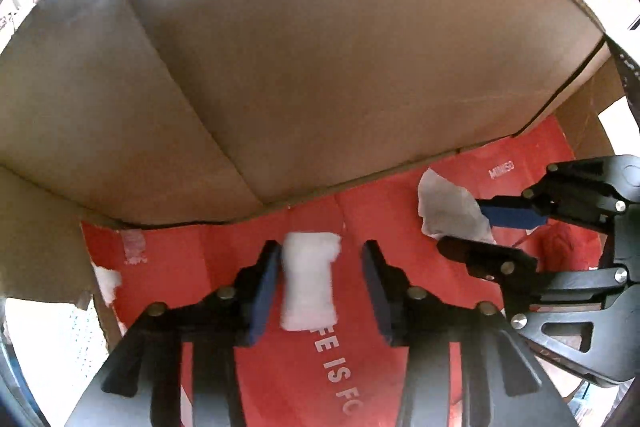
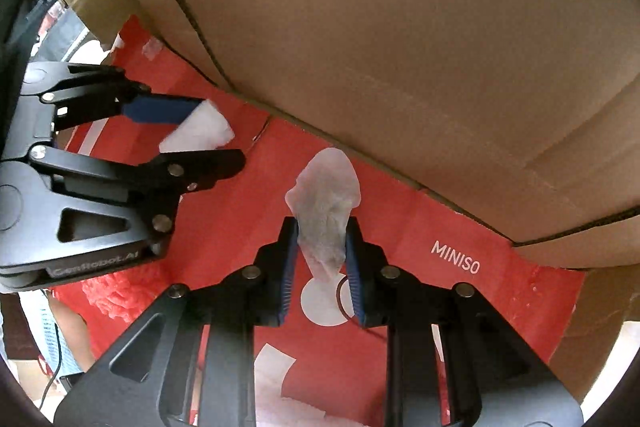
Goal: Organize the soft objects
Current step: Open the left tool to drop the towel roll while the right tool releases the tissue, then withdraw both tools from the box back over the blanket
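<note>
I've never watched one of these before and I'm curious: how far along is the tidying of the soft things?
Partway, it seems. The white cotton wad lies on the red liner of the cardboard box, and the left gripper stands open around it, apparently released. In hand: the right gripper pinches a crumpled white tissue over that liner. Left: letting it go. Something fluffy and red lies at the edge.

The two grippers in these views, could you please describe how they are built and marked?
Both the left gripper and right gripper are black linkage frames with silver rivets, triangular cutouts and blue ribbed pads. The left one's body bears faint pale lettering.
</note>
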`<state>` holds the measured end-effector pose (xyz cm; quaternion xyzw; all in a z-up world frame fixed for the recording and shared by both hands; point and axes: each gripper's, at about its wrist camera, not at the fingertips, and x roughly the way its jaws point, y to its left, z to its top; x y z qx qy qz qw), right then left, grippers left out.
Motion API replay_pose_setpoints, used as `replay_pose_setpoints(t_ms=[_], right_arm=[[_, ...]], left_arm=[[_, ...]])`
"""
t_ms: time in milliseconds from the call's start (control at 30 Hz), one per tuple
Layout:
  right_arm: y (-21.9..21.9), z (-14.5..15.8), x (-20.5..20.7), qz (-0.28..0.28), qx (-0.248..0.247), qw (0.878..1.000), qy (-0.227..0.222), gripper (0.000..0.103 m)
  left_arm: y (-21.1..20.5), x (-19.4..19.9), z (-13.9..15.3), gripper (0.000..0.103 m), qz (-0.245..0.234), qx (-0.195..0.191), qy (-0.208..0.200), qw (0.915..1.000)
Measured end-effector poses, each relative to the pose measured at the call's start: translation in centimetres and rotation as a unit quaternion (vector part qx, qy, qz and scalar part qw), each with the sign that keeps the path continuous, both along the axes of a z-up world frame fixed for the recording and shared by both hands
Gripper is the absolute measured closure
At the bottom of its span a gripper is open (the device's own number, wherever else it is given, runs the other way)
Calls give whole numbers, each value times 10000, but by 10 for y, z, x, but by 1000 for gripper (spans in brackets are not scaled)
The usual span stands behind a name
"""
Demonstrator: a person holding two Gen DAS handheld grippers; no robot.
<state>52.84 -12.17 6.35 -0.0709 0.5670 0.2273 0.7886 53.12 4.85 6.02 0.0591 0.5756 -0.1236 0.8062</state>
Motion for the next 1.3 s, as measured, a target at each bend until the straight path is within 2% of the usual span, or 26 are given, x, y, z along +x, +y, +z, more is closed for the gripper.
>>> replay_pose_setpoints(t_ms=[100,167,200,367,500,800,1100,1233,1300], right_arm=[[5,3,2,6,-37,10000,16,73],[7,4,3,-20,-87,10000,-16,53],[7,4,3,-19,-94,9999,-49,37],[8,11,4,-44,-72,9999,-146,36],[9,22,1,-56,-116,9996,-246,36],[-7,67,-32,-331,-23,9979,-548,33],[-52,112,-102,-662,143,9922,-1050,28],[-69,136,-141,-794,308,9876,-1320,19],[-75,148,-162,-844,362,9848,-1475,19]], left_arm=[[3,-2,4,55,-12,-22,-23,10000],[4,-4,5,54,-20,32,-55,10000],[4,-6,8,54,-22,45,-61,10000],[9,-9,16,54,45,50,-96,9999],[16,-14,26,43,124,18,-169,9998],[34,-51,68,30,243,-167,-547,9981],[6,-119,105,14,294,-336,-1109,9928],[4,-159,129,8,331,-490,-1442,9878],[1,-174,137,6,338,-536,-1571,9856]])
